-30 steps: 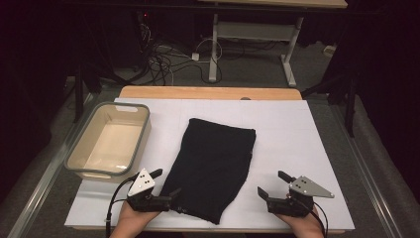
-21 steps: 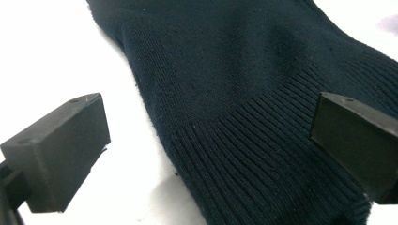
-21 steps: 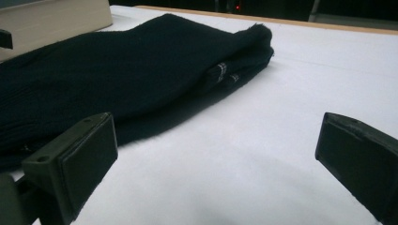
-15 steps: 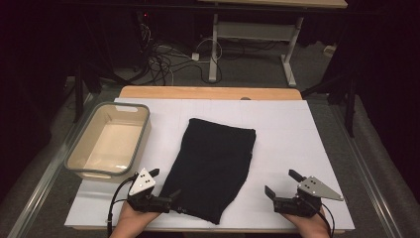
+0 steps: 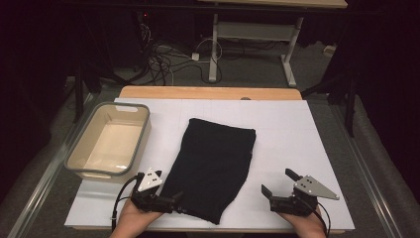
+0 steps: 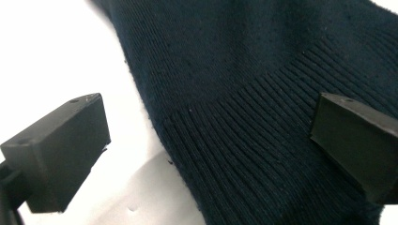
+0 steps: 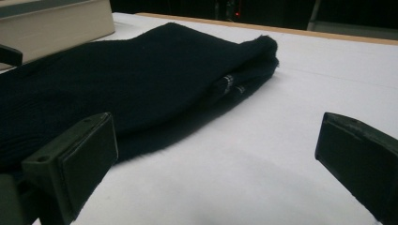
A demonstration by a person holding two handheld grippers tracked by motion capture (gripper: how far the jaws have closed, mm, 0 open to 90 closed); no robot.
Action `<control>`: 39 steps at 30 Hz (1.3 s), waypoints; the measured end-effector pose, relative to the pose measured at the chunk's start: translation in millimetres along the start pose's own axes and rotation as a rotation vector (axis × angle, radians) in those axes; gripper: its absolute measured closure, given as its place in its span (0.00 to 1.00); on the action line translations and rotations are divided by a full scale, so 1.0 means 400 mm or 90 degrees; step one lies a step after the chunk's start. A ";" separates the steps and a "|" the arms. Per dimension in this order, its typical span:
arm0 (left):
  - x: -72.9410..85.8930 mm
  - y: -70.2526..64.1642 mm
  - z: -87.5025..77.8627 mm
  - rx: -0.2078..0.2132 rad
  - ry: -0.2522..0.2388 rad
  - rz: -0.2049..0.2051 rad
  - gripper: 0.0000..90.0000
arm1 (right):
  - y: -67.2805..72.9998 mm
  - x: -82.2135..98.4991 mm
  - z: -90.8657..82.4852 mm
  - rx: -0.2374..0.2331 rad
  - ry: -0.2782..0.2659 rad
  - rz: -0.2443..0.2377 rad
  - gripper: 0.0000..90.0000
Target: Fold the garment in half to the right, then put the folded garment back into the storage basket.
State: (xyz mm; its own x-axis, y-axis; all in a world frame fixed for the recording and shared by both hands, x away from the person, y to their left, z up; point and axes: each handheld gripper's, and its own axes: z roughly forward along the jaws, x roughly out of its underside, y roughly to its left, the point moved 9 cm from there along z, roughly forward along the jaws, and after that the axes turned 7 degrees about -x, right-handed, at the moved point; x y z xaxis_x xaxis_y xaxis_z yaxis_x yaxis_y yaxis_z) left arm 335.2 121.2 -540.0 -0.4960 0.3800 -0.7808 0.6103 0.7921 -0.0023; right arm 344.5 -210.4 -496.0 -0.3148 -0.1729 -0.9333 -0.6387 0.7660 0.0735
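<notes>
We are hovering both spread-jawed grippers, left gripper (image 5: 174,197) and right gripper (image 5: 278,182), beside the folded black sweater (image 5: 212,163); nothing is heading into the bin (image 5: 79,159) yet.

Left tool (image 5: 174,202): black body, topped by a pale grey three-cornered plate with small dark screw holes; a black cable loops from its rear. Right tool (image 5: 278,184): black body, same grey plate with dark holes near its corners, thin black cable trailing behind. In each gripper view, two matt black block-shaped jaws, each with a small round hole in its top face. Hands bare; no sleeve visible.
</notes>
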 end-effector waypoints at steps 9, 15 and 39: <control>0.017 0.007 -0.007 0.000 0.059 -0.024 0.00 | 0.003 0.005 0.003 -0.002 0.008 -0.006 0.00; 0.015 0.005 -0.031 0.008 0.075 -0.028 0.00 | 0.008 0.004 0.010 -0.004 0.010 -0.009 0.01; 0.054 -0.022 -0.045 0.072 0.169 -0.038 0.22 | 0.037 0.008 0.039 -0.022 0.028 -0.031 0.02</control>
State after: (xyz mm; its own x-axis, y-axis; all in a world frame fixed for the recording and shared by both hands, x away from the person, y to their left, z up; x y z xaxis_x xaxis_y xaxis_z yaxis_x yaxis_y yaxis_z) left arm 307.9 131.0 -545.5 -0.6675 0.4581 -0.5870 0.6336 0.7636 -0.1245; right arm 345.2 -190.0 -503.3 -0.3124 -0.2376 -0.9198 -0.6777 0.7342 0.0405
